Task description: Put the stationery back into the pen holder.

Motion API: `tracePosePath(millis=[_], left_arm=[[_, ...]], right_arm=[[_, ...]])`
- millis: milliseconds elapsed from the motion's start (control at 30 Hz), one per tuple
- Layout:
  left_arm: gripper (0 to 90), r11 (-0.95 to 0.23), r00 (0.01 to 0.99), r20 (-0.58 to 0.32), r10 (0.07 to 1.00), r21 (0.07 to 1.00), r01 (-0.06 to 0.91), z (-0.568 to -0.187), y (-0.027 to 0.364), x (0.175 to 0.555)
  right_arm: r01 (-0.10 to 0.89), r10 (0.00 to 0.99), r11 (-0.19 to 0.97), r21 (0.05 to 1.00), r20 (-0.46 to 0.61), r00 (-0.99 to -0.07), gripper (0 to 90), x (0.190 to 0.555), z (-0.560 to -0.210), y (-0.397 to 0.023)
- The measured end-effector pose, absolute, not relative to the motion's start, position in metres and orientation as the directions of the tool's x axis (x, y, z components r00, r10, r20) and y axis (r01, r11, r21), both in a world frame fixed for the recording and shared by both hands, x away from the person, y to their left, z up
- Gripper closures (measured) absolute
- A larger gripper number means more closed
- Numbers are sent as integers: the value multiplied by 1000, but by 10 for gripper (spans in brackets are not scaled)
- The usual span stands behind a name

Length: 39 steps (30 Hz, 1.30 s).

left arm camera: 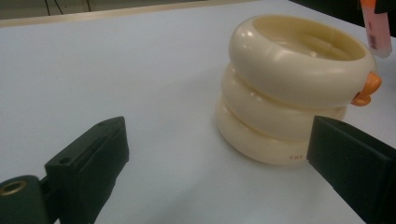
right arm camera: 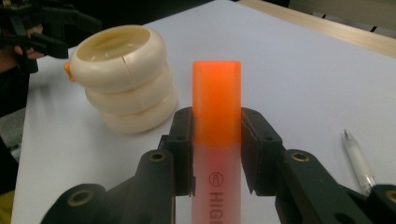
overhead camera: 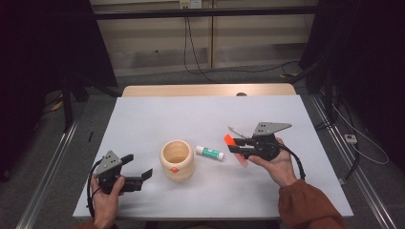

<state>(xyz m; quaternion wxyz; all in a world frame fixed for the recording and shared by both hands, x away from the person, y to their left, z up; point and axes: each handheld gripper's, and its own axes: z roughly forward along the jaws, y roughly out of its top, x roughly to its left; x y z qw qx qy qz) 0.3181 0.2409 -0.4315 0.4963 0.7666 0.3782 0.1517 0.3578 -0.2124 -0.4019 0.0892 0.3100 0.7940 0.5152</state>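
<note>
A cream ringed holder with a small orange knob stands mid-table; it also shows close up in the left gripper view and at the upper left of the right gripper view. My right gripper is shut on an orange highlighter, whose orange cap sticks out past the pads above the table right of the holder. My left gripper rests at the front left, open, its jaws spread wide with nothing between them; the holder lies just beyond them.
A white glue stick with a green label lies between the holder and my right gripper. A clear pen lies behind the right gripper, also at the right. The white tabletop ends at a wooden strip at the back.
</note>
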Motion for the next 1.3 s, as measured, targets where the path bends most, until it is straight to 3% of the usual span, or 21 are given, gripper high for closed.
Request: tracePosePath(millis=[1300], left_arm=[[54, -228, 675, -141, 725, 875, 428, -432, 241, 319]], right_arm=[[253, 441, 184, 950, 150, -885, 678, 379, -363, -122]])
